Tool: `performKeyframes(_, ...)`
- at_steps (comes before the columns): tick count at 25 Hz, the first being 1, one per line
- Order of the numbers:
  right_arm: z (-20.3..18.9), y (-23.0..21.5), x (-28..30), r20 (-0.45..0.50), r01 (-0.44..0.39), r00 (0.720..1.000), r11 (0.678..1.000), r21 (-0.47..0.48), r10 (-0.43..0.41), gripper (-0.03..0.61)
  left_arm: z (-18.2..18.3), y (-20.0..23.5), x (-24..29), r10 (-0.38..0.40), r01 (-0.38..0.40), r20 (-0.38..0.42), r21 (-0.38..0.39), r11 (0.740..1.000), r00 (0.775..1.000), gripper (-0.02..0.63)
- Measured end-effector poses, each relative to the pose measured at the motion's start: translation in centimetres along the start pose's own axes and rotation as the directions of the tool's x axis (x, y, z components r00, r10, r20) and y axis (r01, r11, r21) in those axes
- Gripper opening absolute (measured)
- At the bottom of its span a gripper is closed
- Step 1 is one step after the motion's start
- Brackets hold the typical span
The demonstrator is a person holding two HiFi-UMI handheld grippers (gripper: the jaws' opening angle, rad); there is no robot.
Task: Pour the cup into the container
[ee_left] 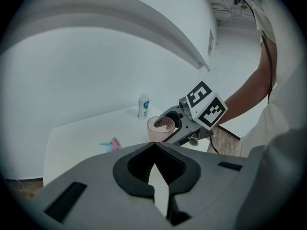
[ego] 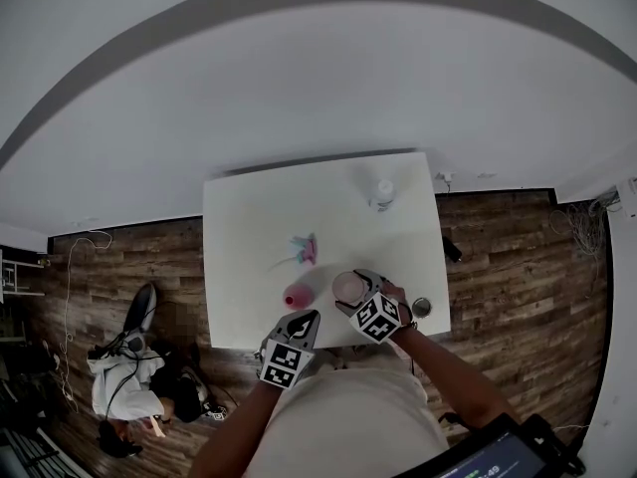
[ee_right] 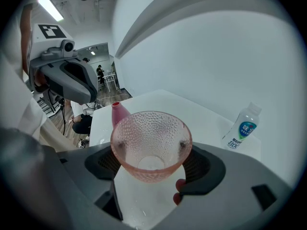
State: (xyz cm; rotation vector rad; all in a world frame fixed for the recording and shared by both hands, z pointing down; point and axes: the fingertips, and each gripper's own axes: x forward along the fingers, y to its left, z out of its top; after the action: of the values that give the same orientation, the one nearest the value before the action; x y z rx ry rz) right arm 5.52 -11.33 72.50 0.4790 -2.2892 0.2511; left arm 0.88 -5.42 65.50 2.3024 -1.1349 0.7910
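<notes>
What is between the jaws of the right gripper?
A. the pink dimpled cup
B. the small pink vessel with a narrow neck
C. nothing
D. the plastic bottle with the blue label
A: in the right gripper view the right gripper has one jaw on each side of the pink dimpled cup.

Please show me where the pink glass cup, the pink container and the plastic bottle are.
pink glass cup (ee_right: 149,139), right gripper view, on its dimpled inner wall.
pink container (ee_right: 120,113), right gripper view, on its upper part behind the cup.
plastic bottle (ee_right: 243,130), right gripper view, on its label.
</notes>
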Motion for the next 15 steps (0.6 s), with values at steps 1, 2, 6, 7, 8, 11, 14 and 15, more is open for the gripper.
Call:
performKeyframes(1, -0.2, 0.1, 0.1, -0.002, -0.001, 1.000, 1.000, 0.002, 0.001, 0.378, -0.1, -0.1, 0.0, -0.001, 0.001, -0.004, 0.001, 1.000, 1.000, 0.011)
performKeyframes(2, -0.3, 0.2, 0.2, -0.004, -0.003, 1.000, 1.000, 0.003, 0.003, 0.379, -0.2, -0.2, 0.0, -0.002, 0.002, -0.007, 0.001, 1.000, 1.000, 0.011)
performKeyframes(6, -0.8, 0.3, 0.6, -0.010, -0.013, 1.000, 1.000, 0.008, 0.013, 0.377, -0.5, -0.5, 0.2, -0.009, 0.009, -0.015, 0.004, 1.000, 1.000, 0.011)
performKeyframes(7, -1.0, 0.3, 0.7, -0.012, -0.015, 1.000, 1.000, 0.008, 0.015, 0.379, -0.5, -0.6, 0.4, -0.011, 0.011, -0.017, 0.004, 1.000, 1.000, 0.011)
performKeyframes(8, -1.1, 0.3, 0.8, -0.015, -0.017, 1.000, 1.000, 0.008, 0.017, 0.379, -0.6, -0.7, 0.5, -0.012, 0.012, -0.019, 0.003, 1.000, 1.000, 0.011)
performKeyframes(11, -1.5, 0.3, 1.2, -0.024, -0.023, 0.999, 1.000, 0.001, 0.023, 0.378, -0.8, -0.9, 0.7, -0.015, 0.015, -0.025, -0.001, 1.000, 1.000, 0.011)
performKeyframes(14, -2.0, 0.3, 1.6, -0.031, -0.029, 0.999, 1.000, -0.008, 0.029, 0.377, -1.1, -1.2, 1.0, -0.016, 0.016, -0.033, -0.005, 1.000, 0.999, 0.011)
performKeyframes(15, -2.2, 0.3, 1.7, -0.033, -0.031, 0.999, 0.999, -0.010, 0.031, 0.379, -1.3, -1.3, 1.0, -0.016, 0.016, -0.035, -0.006, 1.000, 0.999, 0.011)
